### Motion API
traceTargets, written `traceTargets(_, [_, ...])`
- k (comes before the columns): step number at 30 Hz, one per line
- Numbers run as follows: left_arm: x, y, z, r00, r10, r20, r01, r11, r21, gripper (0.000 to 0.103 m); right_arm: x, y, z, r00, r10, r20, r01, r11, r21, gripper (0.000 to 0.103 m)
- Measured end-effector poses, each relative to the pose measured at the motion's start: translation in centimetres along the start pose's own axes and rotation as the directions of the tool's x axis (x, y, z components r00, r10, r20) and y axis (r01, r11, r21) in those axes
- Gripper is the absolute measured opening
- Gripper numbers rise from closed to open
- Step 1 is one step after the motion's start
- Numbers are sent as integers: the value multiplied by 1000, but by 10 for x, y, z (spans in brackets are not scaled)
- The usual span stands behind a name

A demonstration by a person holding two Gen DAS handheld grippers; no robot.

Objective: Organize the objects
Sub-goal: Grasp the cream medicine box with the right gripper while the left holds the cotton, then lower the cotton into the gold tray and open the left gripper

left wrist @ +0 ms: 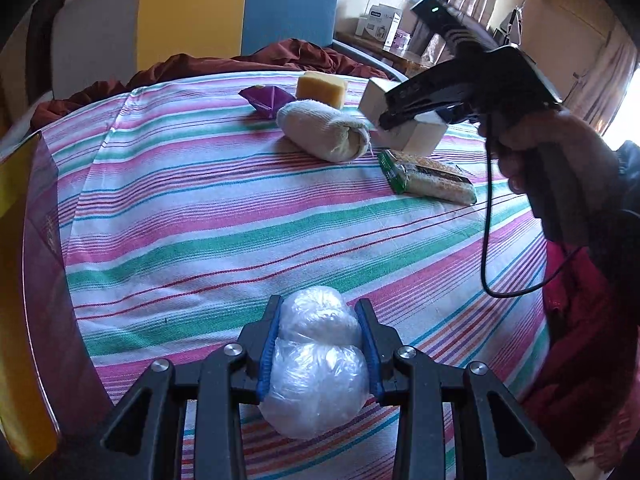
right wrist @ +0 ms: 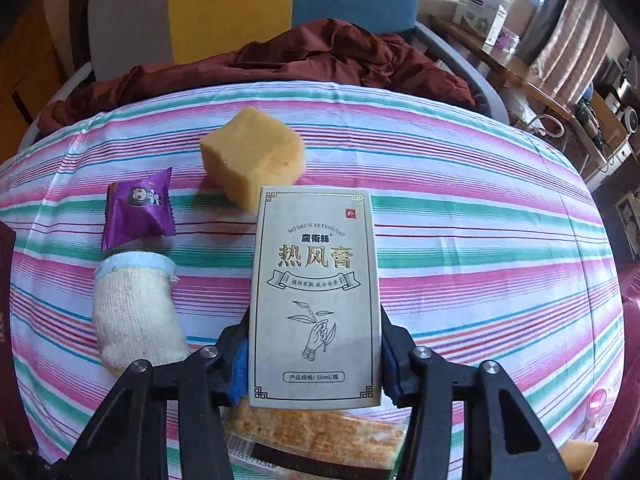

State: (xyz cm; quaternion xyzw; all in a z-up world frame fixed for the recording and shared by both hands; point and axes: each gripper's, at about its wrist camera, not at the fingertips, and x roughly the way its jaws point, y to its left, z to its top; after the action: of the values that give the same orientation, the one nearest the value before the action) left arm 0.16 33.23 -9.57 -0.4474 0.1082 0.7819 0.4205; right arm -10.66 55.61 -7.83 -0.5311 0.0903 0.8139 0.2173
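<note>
My left gripper (left wrist: 319, 304) is shut on a white bundle wrapped in clear plastic (left wrist: 316, 380), low over the striped tablecloth (left wrist: 200, 220). My right gripper (right wrist: 314, 320) is shut on a beige carton with Chinese print (right wrist: 316, 264), its pads pressing both long sides. In the left wrist view that right gripper (left wrist: 390, 116) and the carton (left wrist: 424, 136) hang over the far right of the table, just above a green-edged snack pack (left wrist: 428, 176). That snack pack (right wrist: 320, 436) shows beneath the carton.
On the cloth lie a yellow sponge (right wrist: 252, 160), a purple sachet (right wrist: 138, 208) and a rolled white sock (right wrist: 134, 308). A yellow and maroon box (left wrist: 24, 280) stands at the left edge. A chair with maroon fabric (left wrist: 304, 56) is behind the table.
</note>
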Motion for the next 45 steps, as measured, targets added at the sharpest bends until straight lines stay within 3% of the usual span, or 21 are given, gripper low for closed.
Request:
traceTargets(4, [-1,-1,-2,1000,8,11,-8,1000,9,36,-37,-7,-5,995,52,90,-58,996,64,51])
traceTargets(7, [-1,-4,-4,1000,20,22,-21,999,28,36,-66,6,-18,982,145,122,-151,987,46,51])
traceTargets(10, [-2,-3,-5,999,25,27,-26,999,27,37,-78,21,-39,965,252,70,-252,968,-3,51])
traceTargets(14, [-4,-4,-6,999,39,30,-40,999,36,37,-75,46,-72,957,289,-23,-290,953,-83,51])
traceTargets(19, [-6,-3,-9,998,52,32,-54,998,42,37,-47,68,-98,952,283,-113,-298,943,-147,51])
traceTargets(23, [-8,-3,-12,998,60,37,-61,997,37,36,-44,73,-100,969,233,-84,-245,953,-180,50])
traceTargets(33, [-24,-8,-20,997,73,26,-74,997,37,36,-43,71,-97,980,188,-56,-196,960,-202,50])
traceTargets(40, [-69,-4,-15,995,30,94,-33,999,29,36,-44,69,-98,982,184,-53,-191,961,-202,50])
traceTargets(45, [-115,40,3,991,22,130,-10,996,-90,36,-44,70,-98,983,178,-52,-185,960,-211,51])
